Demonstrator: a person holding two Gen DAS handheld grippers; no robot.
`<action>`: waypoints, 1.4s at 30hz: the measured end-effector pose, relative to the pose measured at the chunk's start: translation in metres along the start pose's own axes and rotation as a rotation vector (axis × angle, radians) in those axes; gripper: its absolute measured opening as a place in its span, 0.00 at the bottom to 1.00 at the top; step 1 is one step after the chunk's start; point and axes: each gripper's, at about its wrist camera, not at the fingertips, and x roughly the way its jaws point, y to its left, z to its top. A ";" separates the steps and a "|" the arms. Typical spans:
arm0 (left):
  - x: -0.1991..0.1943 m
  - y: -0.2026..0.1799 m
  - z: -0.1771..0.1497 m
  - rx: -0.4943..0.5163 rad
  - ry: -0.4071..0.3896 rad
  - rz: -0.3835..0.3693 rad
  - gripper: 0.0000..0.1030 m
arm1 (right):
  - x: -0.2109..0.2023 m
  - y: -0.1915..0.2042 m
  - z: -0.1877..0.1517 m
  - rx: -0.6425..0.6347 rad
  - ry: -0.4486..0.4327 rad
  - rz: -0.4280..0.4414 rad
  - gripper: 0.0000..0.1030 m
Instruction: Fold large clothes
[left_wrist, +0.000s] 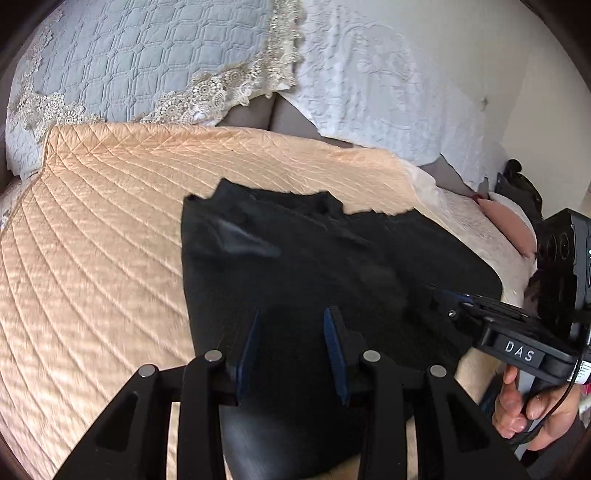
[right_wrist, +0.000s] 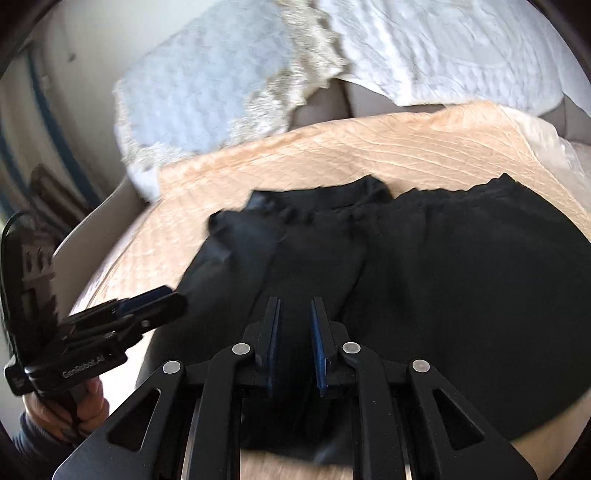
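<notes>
Both my grippers hang empty over the black garment (left_wrist: 314, 266): left gripper (left_wrist: 291, 314) part-open, right gripper (right_wrist: 294, 302) narrower. It lies roughly folded on the peach quilt (left_wrist: 110, 221); tidying folds likely remain.

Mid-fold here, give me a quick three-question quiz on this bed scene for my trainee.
1. The garment is: A white, B black, C red.
2. True or false: the garment lies on the peach quilted cover.
3. Which one has the lace trim, the grey-blue pillow or the white pillow?
Key: 1 B; 2 true; 3 the grey-blue pillow.
</notes>
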 end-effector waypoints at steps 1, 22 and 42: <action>-0.002 -0.003 -0.009 0.004 0.002 -0.008 0.35 | -0.003 0.005 -0.010 -0.021 0.009 0.007 0.16; 0.015 0.023 0.043 -0.021 -0.042 0.063 0.35 | 0.010 -0.001 0.025 0.005 -0.041 -0.032 0.22; 0.000 -0.010 -0.026 0.022 0.009 0.027 0.35 | 0.010 0.005 -0.037 -0.050 0.076 -0.026 0.23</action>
